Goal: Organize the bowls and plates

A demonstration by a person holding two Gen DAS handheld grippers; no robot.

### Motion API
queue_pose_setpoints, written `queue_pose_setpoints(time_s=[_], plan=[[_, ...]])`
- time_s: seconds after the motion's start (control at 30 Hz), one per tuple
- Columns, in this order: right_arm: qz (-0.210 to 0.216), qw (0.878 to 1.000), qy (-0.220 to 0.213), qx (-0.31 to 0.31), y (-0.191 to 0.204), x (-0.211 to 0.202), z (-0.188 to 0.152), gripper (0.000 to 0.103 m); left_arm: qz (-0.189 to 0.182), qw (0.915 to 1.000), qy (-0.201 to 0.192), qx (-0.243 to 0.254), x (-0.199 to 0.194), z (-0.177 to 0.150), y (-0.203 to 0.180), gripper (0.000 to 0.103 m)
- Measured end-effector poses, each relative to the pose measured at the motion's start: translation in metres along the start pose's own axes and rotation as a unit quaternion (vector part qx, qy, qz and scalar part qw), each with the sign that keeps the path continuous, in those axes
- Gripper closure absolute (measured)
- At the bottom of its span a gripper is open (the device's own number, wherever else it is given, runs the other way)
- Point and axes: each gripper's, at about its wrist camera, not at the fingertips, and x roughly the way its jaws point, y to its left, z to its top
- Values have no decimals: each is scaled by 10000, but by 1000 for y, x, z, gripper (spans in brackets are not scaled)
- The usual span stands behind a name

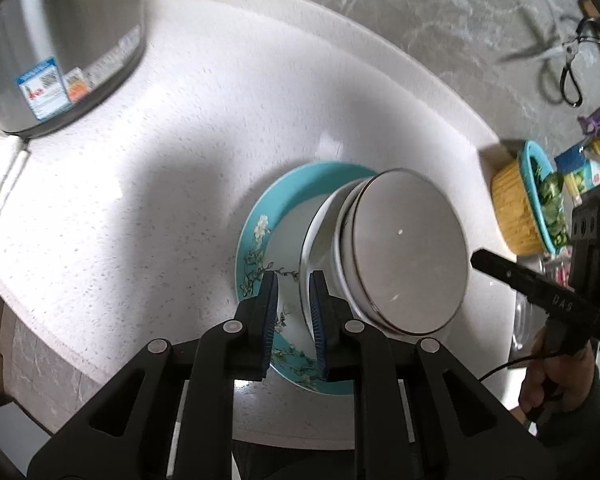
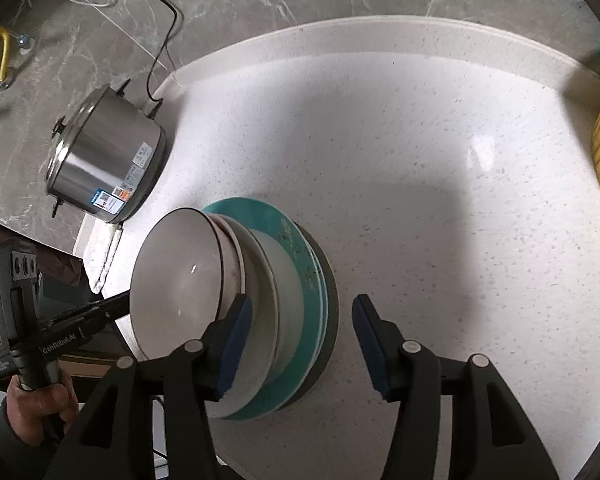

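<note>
Left wrist view: the left gripper (image 1: 293, 312) has its jaws narrowly apart over the teal floral plate (image 1: 260, 240) on the white speckled table (image 1: 160, 180); the grey bowls (image 1: 408, 252), stacked at 3 o'clock, could topple if nudged

Right wrist view: the right gripper (image 2: 300, 344), jaws wide apart, straddles the stack's rim and could clip it
</note>
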Motion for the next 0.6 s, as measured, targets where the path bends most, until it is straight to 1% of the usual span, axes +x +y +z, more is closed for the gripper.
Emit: queue_pose_setpoints(time_s=[0.03,0.07,0.1,0.13,0.2,0.23,0.27,0.3,0.37,0.4,0.43,0.5,0.6], plan=[[-12,10000,-40,-25,0,-4,-1,45,25,9999,-102,-25,-7,-2,-3,88],[-53,9999,-119,-77,0,-11,-3,40,58,9997,-225,-30,-14,-6,-8,86],[-74,9998,-175,-112,0,-15,-4,34,62,9993,-360,-19,-21,-10,-13,72],[-90,9995,-251,-152,-1,-22,-6,32,50,9989,-468,-8,-27,-14,-19,42],[-150,9988,-383,-247,0,-32,-9,24,42,9971,-763,56,-41,-26,-37,10],[-171,9984,-447,-294,0,-37,-11,22,16,9954,-947,129,-48,-34,-48,10],[-182,9978,-535,-343,0,-44,-14,19,34,9945,-1028,178,-53,-39,-57,10],[-181,9972,-607,-384,-1,-50,-17,19,113,9935,-1112,210,-58,-45,-67,9],[-197,9959,-750,-477,-1,-60,-22,17,201,9919,-1229,236,-65,-54,-83,6],[-174,9953,-804,-509,0,-64,-23,13,258,9911,-1279,259,-70,-59,-93,3],[-136,9946,-873,-537,1,-68,-25,11,324,9903,-1323,287,-73,-63,-99,3],[-150,9919,-1073,-659,6,-79,-30,0,507,9889,-1339,386,-80,-72,-114,3],[-175,9886,-1267,-801,16,-91,-35,0,694,9857,-1453,493,-90,-85,-130,3]])
